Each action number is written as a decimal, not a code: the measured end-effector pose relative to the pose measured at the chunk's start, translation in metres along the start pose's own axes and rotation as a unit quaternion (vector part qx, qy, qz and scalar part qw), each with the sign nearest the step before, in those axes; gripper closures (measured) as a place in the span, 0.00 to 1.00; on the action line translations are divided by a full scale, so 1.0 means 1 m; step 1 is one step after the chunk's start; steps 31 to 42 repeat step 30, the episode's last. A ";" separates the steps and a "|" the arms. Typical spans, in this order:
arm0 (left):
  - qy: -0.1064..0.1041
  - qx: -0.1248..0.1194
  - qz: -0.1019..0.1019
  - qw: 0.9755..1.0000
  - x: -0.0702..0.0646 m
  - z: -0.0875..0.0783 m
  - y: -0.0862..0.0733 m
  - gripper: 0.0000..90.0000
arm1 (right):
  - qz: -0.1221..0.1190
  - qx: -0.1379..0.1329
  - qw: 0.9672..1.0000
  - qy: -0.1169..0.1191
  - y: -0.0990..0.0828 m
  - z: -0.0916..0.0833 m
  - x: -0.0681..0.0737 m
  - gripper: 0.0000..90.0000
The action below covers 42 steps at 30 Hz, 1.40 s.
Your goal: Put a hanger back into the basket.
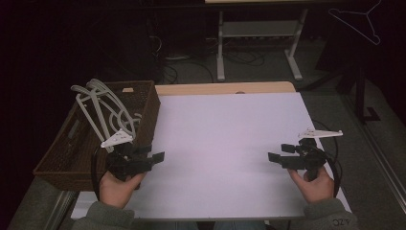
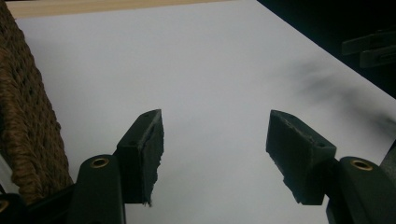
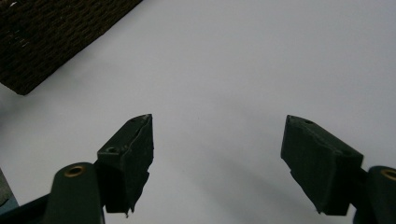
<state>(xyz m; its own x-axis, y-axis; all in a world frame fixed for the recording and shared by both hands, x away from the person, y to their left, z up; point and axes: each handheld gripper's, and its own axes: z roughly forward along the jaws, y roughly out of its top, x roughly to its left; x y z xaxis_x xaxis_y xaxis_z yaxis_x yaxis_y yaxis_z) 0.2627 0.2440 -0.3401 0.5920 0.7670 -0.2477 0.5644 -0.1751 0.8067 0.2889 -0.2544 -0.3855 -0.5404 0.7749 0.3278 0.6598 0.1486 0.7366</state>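
Left gripper [image 1: 155, 158] sits at about 8 o'clock on the white table top [image 1: 225, 143], jaws spread wide with nothing between them; its own view confirms bare white surface in the gap [image 2: 215, 154]. It lies just beside the near right corner of the brown wicker basket [image 1: 143, 103], which occupies the 9 to 10 o'clock side of the table. The basket holds a bundle of white plastic hangers [image 1: 98, 103], their ends rising above the rim. Neither gripper touches the hangers or the basket.

Right gripper [image 1: 276, 159] rests at about 4 o'clock, well apart from the left one, jaws likewise spread and empty; its view shows plain table between them [image 3: 217, 154].

View differences: the high view gives both hands, the hangers inside the basket, and a further hanger [image 1: 356, 21] hanging at 1 o'clock in the dark background. The left gripper view shows the basket's woven wall [image 2: 23, 116] close at 9 o'clock. The right gripper view catches one basket corner [image 3: 51, 37] at 11 o'clock.
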 end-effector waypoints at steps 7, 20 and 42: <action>-0.002 0.000 0.005 1.000 -0.002 -0.002 -0.006 0.39 | -0.003 -0.002 1.000 0.001 -0.001 0.001 0.001 0.27; -0.004 0.004 0.006 1.000 0.000 -0.004 -0.017 0.37 | 0.001 0.001 1.000 0.005 -0.006 0.001 0.001 0.27; -0.006 0.003 0.016 1.000 -0.005 -0.003 -0.021 0.36 | 0.000 0.000 1.000 0.007 -0.009 0.000 0.002 0.27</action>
